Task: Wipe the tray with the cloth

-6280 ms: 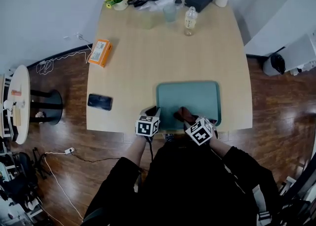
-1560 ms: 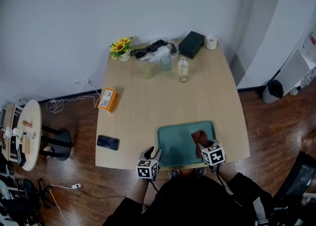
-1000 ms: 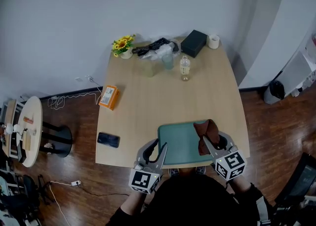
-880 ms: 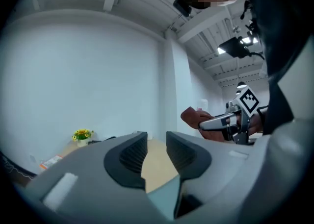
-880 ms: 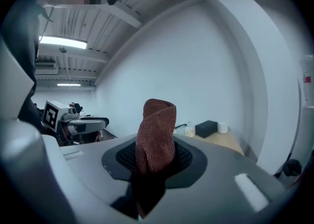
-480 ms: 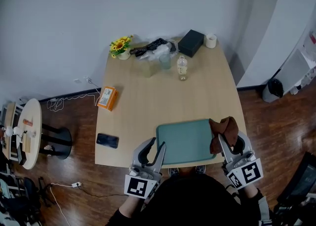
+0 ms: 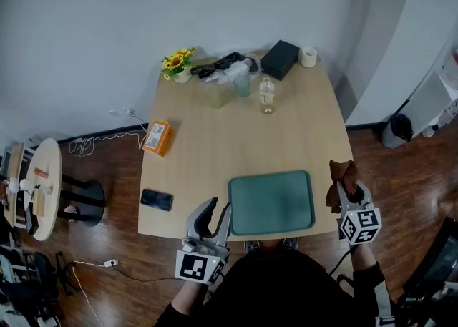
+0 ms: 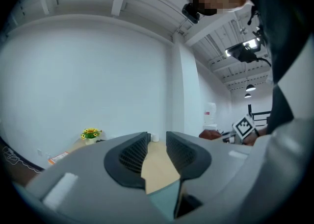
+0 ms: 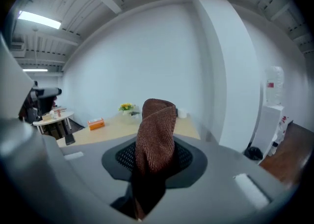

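Tray [image 7: 271, 202] lies at the near edge of the table [image 7: 215, 139]; the cloth [image 9: 156, 135] is held up well to its right, near the table's right edge — clenched in the right gripper [image 7: 348, 191]. The left gripper [image 8: 157, 152], jaws parted and empty, pins nothing — a hard wipe may shove the tray off.

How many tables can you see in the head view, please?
2: the wooden table in the middle, which carries the tray, and a small round white table at the left edge. Others may stand outside the view.
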`<action>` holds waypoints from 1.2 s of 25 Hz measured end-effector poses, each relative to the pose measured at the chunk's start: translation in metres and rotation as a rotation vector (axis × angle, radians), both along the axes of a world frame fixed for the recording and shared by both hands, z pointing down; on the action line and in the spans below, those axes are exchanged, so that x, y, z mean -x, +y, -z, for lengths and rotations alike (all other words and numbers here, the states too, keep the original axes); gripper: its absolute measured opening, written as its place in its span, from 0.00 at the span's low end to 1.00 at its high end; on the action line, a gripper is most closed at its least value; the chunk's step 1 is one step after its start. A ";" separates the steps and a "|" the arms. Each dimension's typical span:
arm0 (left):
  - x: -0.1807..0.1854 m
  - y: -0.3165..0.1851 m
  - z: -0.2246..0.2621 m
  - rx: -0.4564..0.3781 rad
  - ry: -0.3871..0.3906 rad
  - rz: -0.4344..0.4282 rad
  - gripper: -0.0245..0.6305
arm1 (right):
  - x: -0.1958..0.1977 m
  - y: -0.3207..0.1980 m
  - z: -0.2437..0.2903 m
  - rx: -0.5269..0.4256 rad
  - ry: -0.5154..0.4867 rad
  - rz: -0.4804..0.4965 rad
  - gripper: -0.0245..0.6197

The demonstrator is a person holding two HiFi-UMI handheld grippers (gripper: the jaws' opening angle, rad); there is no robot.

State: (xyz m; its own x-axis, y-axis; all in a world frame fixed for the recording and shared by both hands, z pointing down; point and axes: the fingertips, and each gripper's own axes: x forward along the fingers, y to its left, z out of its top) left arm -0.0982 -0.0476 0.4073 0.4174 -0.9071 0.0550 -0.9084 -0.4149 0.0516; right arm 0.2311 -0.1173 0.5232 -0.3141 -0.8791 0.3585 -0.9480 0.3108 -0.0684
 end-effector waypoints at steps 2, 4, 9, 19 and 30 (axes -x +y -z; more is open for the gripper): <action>-0.003 0.001 -0.001 0.000 -0.009 -0.011 0.19 | -0.004 -0.006 -0.074 0.171 0.023 -0.009 0.21; -0.005 0.002 -0.003 0.010 -0.018 -0.022 0.19 | -0.009 -0.006 -0.138 0.331 0.059 -0.035 0.21; -0.003 0.004 -0.002 0.032 0.027 -0.011 0.19 | -0.020 0.000 -0.223 0.527 0.153 -0.072 0.21; 0.003 0.006 -0.009 0.061 0.025 -0.001 0.19 | -0.016 -0.002 -0.187 0.457 -0.041 -0.103 0.38; -0.010 -0.006 -0.010 0.058 0.071 -0.040 0.19 | 0.033 0.006 0.049 -0.049 -0.117 0.008 0.37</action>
State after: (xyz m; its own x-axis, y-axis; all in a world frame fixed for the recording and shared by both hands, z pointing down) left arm -0.0886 -0.0537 0.4177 0.4577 -0.8858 0.0761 -0.8845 -0.4450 0.1402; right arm 0.1984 -0.1116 0.4746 -0.3585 -0.8918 0.2759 -0.9319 0.3244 -0.1625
